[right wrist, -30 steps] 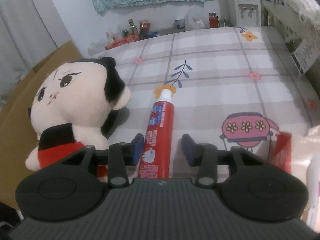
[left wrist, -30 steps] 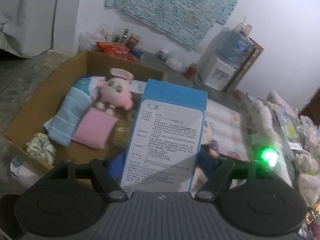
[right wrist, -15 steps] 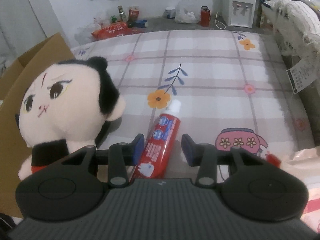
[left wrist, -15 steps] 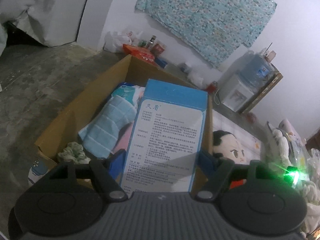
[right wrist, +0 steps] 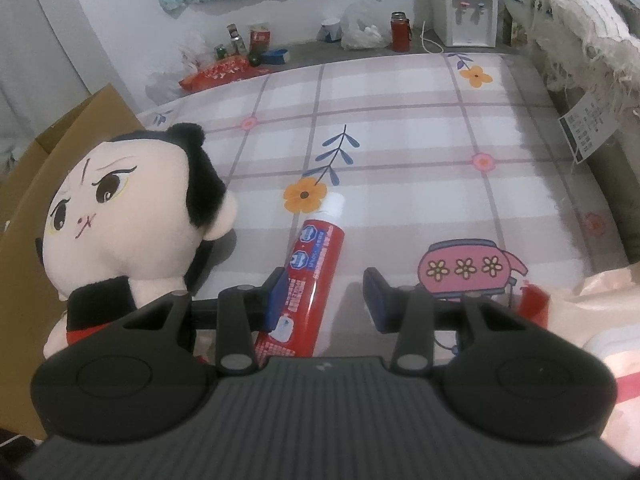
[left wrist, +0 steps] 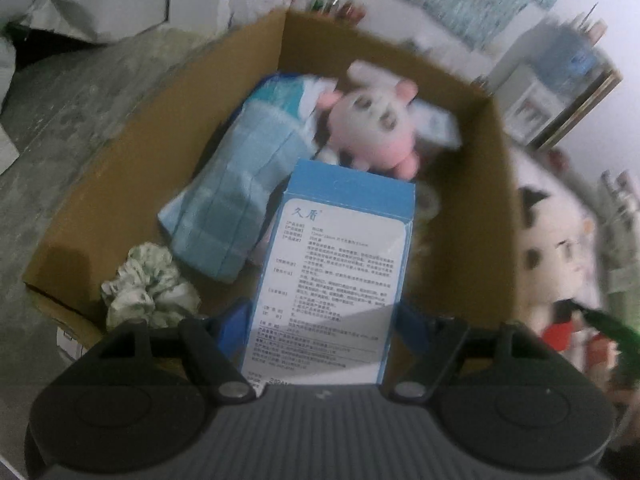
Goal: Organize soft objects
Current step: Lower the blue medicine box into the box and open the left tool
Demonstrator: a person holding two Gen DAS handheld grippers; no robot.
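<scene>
Over carton [left wrist: 132, 184] | left gripper [left wrist: 318, 316] clamps blue box [left wrist: 340, 264] | right gripper [right wrist: 326, 294] part-open astride red tube [right wrist: 310, 268], pads apart from it

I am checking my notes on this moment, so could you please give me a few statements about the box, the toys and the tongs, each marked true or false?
1. The left tongs grip a blue and white carton. True.
2. The carton is held over the cardboard box. True.
3. The pink plush toy lies on the bed. False: it lies inside the cardboard box, beside a folded light blue cloth.
4. The right tongs are clamped on the red tube. False: the tube lies on the checked bedsheet between open pads, with a clear gap on one side.
5. The black-haired doll is in the cardboard box. False: it sits on the bedsheet, next to the box.
</scene>
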